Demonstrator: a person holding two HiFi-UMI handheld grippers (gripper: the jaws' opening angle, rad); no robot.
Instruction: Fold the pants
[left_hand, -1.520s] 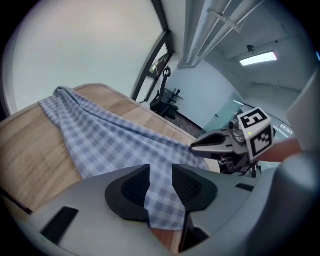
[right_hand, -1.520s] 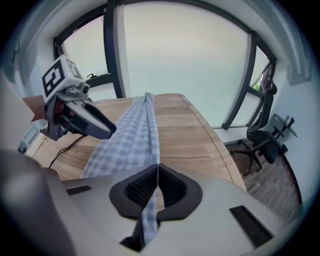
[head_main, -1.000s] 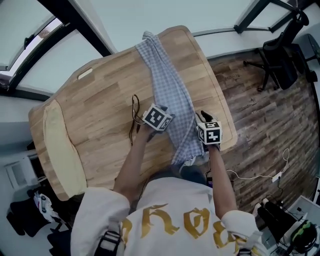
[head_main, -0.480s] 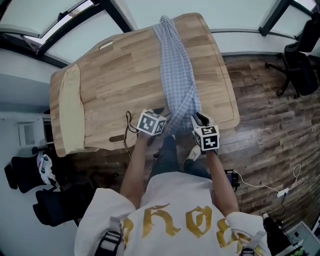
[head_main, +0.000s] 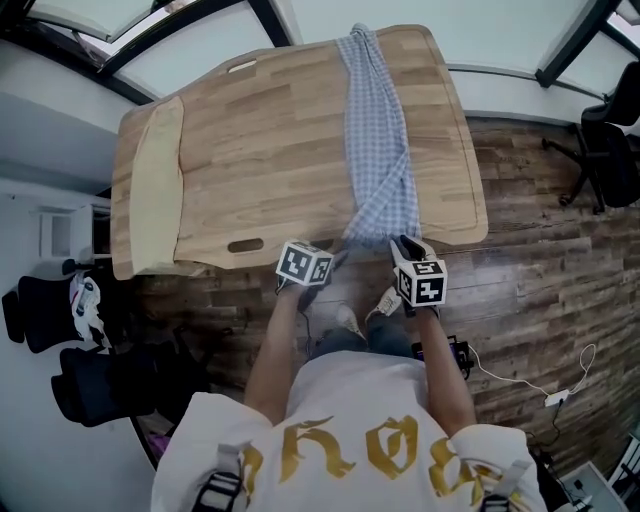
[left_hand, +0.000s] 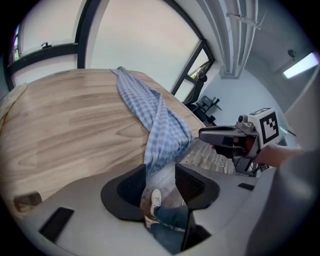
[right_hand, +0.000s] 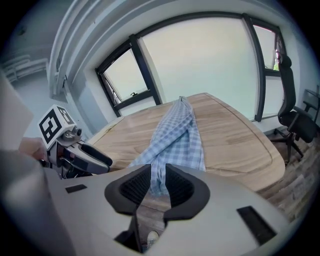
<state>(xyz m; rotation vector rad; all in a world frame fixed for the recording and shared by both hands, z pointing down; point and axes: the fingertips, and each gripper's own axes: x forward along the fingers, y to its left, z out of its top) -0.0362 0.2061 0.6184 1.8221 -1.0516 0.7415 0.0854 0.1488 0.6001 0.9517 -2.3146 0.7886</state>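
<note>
Checked pants (head_main: 376, 130) laid lengthwise on the worktop (head_main: 260, 140), long axis from the far edge toward the person, near end spread wider at the near edge. Left tongs (left_hand: 160, 169) well apart, holding nothing, just short of that end. Right tongs (right_hand: 158, 167) narrowly apart, just been closing, cloth end seen in the gap, not pinched.

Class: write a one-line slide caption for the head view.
Left gripper and right gripper poised at the near edge of the wooden table, by checked pants laid across it.
</note>
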